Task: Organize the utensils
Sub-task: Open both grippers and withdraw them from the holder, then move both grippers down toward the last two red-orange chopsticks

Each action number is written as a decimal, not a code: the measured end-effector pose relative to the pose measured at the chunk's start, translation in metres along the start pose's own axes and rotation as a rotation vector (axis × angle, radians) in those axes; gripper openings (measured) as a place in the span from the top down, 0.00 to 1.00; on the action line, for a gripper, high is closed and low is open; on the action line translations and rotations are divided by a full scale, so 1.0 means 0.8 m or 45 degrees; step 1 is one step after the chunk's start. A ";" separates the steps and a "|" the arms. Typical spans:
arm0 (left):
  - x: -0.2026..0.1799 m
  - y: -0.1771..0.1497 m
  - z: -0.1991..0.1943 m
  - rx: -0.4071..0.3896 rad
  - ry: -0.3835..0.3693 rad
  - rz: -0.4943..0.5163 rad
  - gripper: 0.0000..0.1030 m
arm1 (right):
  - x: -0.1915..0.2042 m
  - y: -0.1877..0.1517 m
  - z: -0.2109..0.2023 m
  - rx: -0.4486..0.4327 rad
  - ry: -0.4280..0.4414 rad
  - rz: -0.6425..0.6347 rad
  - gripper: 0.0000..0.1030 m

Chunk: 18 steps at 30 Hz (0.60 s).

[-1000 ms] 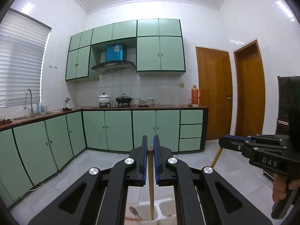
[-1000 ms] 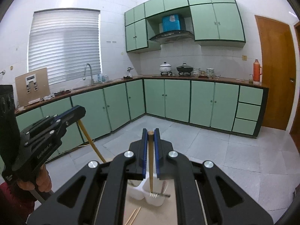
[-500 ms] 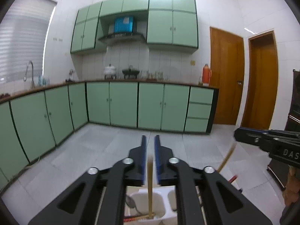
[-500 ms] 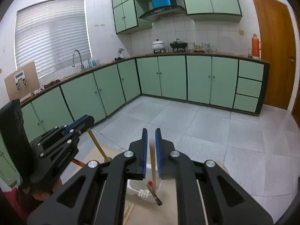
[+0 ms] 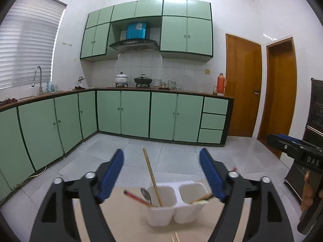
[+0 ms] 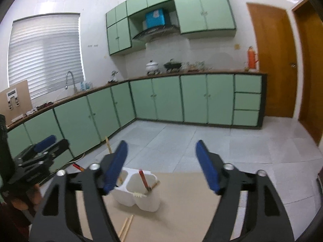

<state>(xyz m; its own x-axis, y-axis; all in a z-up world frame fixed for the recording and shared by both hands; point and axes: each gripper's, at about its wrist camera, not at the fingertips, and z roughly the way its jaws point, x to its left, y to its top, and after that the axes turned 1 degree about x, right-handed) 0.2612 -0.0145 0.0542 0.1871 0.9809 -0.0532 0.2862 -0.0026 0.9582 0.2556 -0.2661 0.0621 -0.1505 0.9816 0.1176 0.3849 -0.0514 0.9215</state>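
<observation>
A white two-compartment utensil holder (image 5: 175, 205) stands on a tan board; it also shows in the right wrist view (image 6: 139, 191). Its left cup holds a wooden chopstick (image 5: 152, 177), a red-handled utensil (image 5: 136, 197) and a metal spoon (image 5: 146, 195). Its right cup holds a wooden-handled fork (image 5: 201, 199). In the right wrist view a red-handled utensil (image 6: 143, 180) leans in one cup. My left gripper (image 5: 161, 177) is open and empty above the holder. My right gripper (image 6: 161, 166) is open and empty above it.
Two loose chopsticks (image 6: 126, 227) lie on the tan board (image 6: 181, 211) in front of the holder. Green kitchen cabinets (image 5: 137, 113) line the far wall and left side. Wooden doors (image 5: 242, 88) stand at the right. A dark cabinet (image 5: 315, 133) is at the far right.
Both grippers have opened wide. The chopstick from the left gripper now stands in the holder's left cup; the utensil from the right gripper rests in the holder.
</observation>
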 end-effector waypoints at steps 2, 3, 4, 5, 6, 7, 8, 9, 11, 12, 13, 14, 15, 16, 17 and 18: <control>-0.006 -0.014 -0.024 0.000 -0.002 0.008 0.19 | 0.002 -0.018 -0.021 -0.024 -0.020 -0.011 0.21; -0.008 -0.017 -0.029 0.005 -0.004 0.012 0.19 | 0.004 -0.029 -0.033 -0.035 -0.030 -0.019 0.19; -0.011 -0.026 -0.038 0.015 -0.006 0.018 0.18 | 0.004 -0.037 -0.040 -0.039 -0.035 -0.027 0.18; -0.013 -0.033 -0.045 0.021 -0.005 0.024 0.18 | 0.007 -0.048 -0.049 -0.040 -0.043 -0.038 0.17; -0.016 -0.044 -0.055 0.030 0.000 0.037 0.18 | 0.009 -0.058 -0.056 -0.040 -0.049 -0.044 0.16; -0.018 -0.050 -0.060 0.038 0.005 0.041 0.17 | 0.013 -0.070 -0.064 -0.035 -0.055 -0.045 0.15; -0.019 -0.060 -0.067 0.054 0.007 0.043 0.15 | 0.013 -0.078 -0.068 -0.030 -0.055 -0.042 0.14; -0.019 -0.071 -0.073 0.073 0.006 0.046 0.15 | 0.015 -0.088 -0.073 -0.021 -0.055 -0.037 0.14; -0.018 -0.088 -0.083 0.101 0.023 0.057 0.14 | 0.019 -0.107 -0.080 0.001 -0.059 -0.044 0.13; -0.017 -0.099 -0.088 0.119 0.036 0.061 0.14 | 0.022 -0.117 -0.082 0.011 -0.069 -0.056 0.12; -0.015 -0.107 -0.090 0.135 0.044 0.060 0.13 | 0.024 -0.127 -0.085 0.022 -0.083 -0.065 0.12; -0.012 -0.119 -0.093 0.160 0.051 0.056 0.13 | 0.027 -0.134 -0.086 0.033 -0.090 -0.067 0.10; -0.010 -0.125 -0.094 0.174 0.054 0.054 0.13 | 0.028 -0.144 -0.086 0.052 -0.093 -0.066 0.10; -0.007 -0.139 -0.096 0.203 0.067 0.052 0.13 | 0.030 -0.154 -0.086 0.072 -0.095 -0.062 0.10; -0.005 -0.147 -0.097 0.225 0.080 0.051 0.13 | 0.031 -0.161 -0.086 0.086 -0.097 -0.059 0.10; -0.002 -0.157 -0.098 0.246 0.087 0.047 0.13 | 0.033 -0.170 -0.086 0.104 -0.099 -0.056 0.10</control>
<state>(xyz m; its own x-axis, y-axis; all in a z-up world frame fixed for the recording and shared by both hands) 0.1515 -0.0004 -0.0441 0.1388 0.9903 0.0065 0.4568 -0.0698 0.8868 0.1367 -0.2455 -0.0347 -0.0992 0.9940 0.0456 0.4526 0.0042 0.8917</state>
